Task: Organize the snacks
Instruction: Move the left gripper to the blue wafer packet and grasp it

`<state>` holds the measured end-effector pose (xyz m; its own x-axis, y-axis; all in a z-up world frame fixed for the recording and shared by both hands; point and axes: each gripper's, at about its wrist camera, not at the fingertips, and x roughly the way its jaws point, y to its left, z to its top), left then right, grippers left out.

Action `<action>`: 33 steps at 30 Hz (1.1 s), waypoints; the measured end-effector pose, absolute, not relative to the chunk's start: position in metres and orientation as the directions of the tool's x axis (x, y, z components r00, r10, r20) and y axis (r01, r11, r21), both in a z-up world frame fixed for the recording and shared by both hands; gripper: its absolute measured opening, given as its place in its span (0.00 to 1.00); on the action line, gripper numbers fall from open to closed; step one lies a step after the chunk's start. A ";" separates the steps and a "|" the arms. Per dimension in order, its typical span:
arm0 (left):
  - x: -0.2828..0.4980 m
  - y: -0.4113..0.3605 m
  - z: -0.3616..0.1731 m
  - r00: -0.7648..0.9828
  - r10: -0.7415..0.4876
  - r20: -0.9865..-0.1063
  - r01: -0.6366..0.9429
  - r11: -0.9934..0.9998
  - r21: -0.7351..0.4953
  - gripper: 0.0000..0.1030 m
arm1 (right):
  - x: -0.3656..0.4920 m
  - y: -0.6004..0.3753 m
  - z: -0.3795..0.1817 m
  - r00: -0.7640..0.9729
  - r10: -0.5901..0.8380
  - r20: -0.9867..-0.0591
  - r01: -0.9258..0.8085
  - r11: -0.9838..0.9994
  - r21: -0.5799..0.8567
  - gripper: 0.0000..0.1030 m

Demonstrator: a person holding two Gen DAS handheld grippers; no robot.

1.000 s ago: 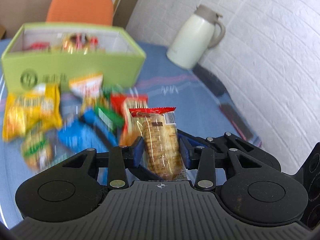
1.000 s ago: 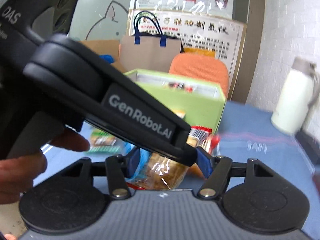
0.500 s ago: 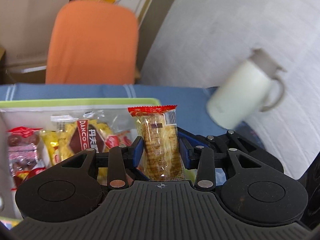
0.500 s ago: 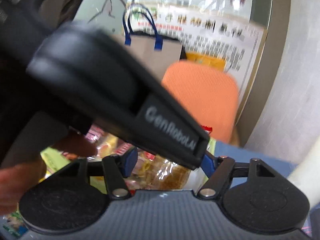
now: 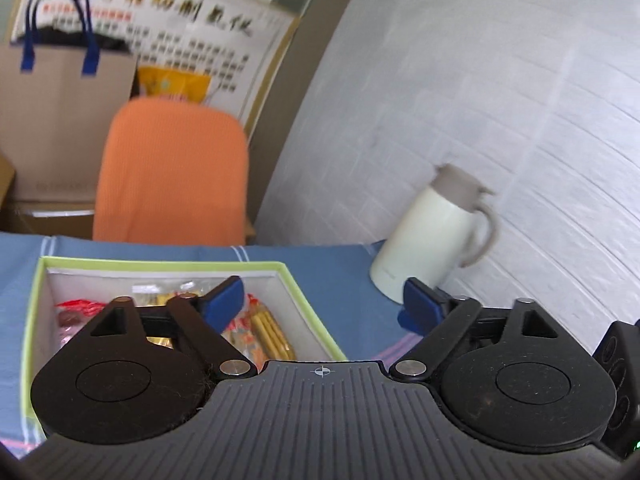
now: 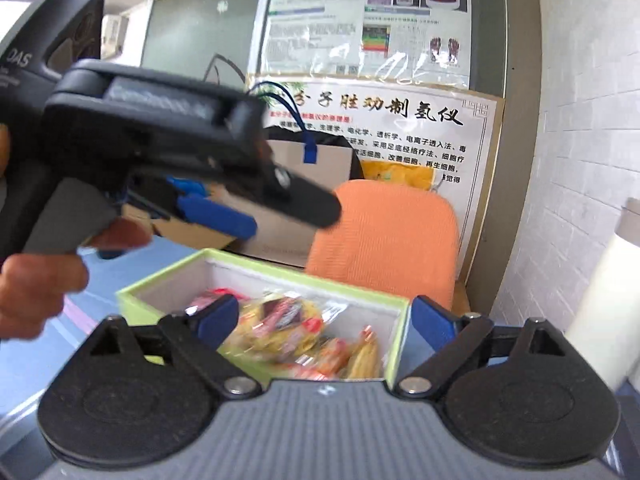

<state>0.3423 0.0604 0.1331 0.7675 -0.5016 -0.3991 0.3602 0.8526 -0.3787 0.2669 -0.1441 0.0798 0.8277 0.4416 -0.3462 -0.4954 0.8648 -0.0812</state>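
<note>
Both hand-held grippers — left (image 5: 322,304), right (image 6: 324,320) — hang spread wide, empty, above the green snack box (image 5: 168,267).

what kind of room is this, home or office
Probably an office or clinic back room, not a home: printed info posters on the wall, an orange office chair, and a paper bag on cartons behind the cloth-covered table.

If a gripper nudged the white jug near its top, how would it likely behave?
The white jug is tall over a narrow base, so a high push would probably tip it. Its smooth wall looks slippery. Its handle may make it pivot.
</note>
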 end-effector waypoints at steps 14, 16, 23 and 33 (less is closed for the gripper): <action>0.204 0.118 0.020 0.702 -0.404 -0.587 0.096 0.870 -0.483 0.70 | 0.205 -0.050 -0.011 0.682 0.467 -0.563 -0.575 0.818 -0.018 0.91; 0.197 0.127 0.018 0.706 -0.383 -0.595 0.066 0.873 -0.484 0.70 | 0.206 -0.045 -0.009 0.683 0.445 -0.580 -0.573 0.819 -0.047 0.91; 0.185 0.137 0.009 0.691 -0.398 -0.603 0.069 0.867 -0.493 0.71 | 0.159 -0.043 -0.020 0.626 0.493 -0.605 -0.641 0.767 -0.039 0.91; 0.180 0.115 0.002 0.641 -0.452 -0.620 0.127 0.859 -0.495 0.72 | 0.142 -0.057 -0.022 0.660 0.439 -0.610 -0.538 0.842 0.024 0.90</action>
<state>0.1800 0.1146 0.0022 0.6410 -0.4523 -0.6201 0.1273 0.8593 -0.4953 0.1423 -0.0566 -0.0224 0.6598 0.4390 -0.6099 -0.5385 0.8423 0.0237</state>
